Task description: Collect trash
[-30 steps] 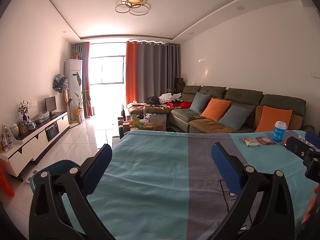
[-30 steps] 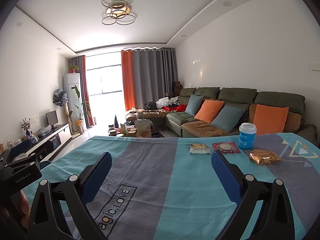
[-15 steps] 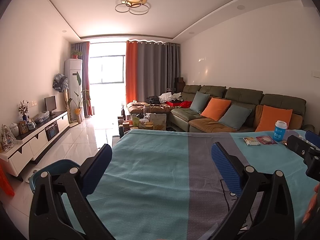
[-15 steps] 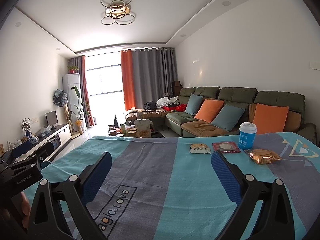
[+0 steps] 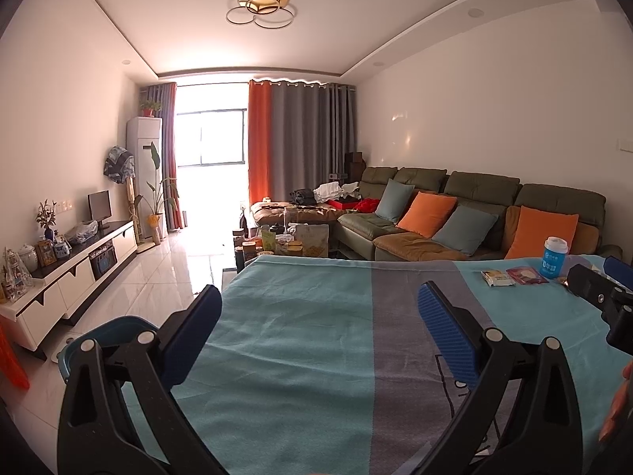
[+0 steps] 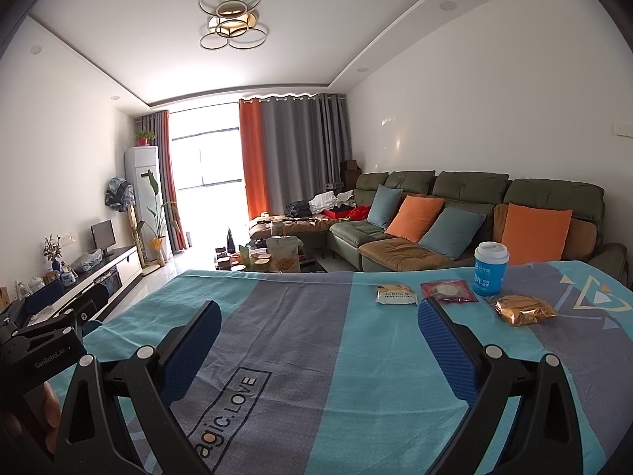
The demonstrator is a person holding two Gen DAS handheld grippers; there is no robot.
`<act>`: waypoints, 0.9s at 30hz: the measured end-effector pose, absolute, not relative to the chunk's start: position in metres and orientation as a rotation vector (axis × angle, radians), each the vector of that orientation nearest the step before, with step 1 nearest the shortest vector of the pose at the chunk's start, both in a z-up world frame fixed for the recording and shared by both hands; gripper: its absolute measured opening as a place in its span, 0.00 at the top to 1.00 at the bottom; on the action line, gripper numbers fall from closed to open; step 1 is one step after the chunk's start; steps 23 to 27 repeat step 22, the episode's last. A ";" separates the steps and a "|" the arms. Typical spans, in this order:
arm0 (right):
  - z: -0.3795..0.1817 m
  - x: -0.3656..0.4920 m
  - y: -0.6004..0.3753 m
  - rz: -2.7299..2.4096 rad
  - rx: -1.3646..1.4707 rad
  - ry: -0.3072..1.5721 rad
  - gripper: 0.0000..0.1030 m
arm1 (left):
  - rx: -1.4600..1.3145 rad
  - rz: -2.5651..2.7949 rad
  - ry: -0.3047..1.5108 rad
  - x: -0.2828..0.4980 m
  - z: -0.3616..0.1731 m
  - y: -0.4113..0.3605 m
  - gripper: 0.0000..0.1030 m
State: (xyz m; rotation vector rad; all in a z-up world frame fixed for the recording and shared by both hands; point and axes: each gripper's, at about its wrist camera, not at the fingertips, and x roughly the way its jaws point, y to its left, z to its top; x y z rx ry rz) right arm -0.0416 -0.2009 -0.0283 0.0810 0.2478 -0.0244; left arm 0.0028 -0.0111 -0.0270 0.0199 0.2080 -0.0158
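From the left wrist, the left tongs (image 5: 318, 308) hang level above the counter (image 5: 300, 340), blue ribbed pads spread wide with nothing between them. The counter wears a soft woven cloth in teal and grey bands. At its far right end lie the pieces of trash: a pale flat packet (image 5: 497, 278), a red flat wrapper (image 5: 526, 275) just beside it, and an upright blue cup (image 5: 554, 257) with a white lid. The right tongs' black frame (image 5: 601, 297) juts in at the right edge. A round blue bin (image 5: 101, 332) stands on the glossy tiled floor below the counter's left edge. A green sofa (image 5: 474, 213) with orange and teal cushions lines the wall behind.

From the right wrist, the right tongs (image 6: 319, 310) also sit level and wide open, empty. Ahead and to the right lie the pale packet (image 6: 395, 295), the red wrapper (image 6: 449, 291) and a crinkled gold foil wrapper (image 6: 524, 309), with the blue cup (image 6: 490, 269) standing between the last two. The right pad's tip overlaps the red wrapper's near corner in this view; contact cannot be told. The left tongs' black body (image 6: 43, 340) shows at the left edge.
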 end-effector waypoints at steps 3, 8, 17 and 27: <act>-0.029 -0.041 -0.201 -0.022 0.083 0.250 0.07 | 0.020 -0.022 0.214 0.004 -0.027 -0.011 0.05; -0.027 -0.041 -0.199 -0.022 0.092 0.254 0.07 | 0.019 -0.039 0.219 0.006 -0.028 -0.010 0.05; -0.031 -0.037 -0.205 -0.037 0.091 0.277 0.07 | 0.045 -0.065 0.316 0.023 -0.032 -0.015 0.05; -0.037 -0.018 -0.233 -0.094 0.092 0.402 0.07 | 0.024 -0.061 0.523 0.077 -0.043 0.001 0.05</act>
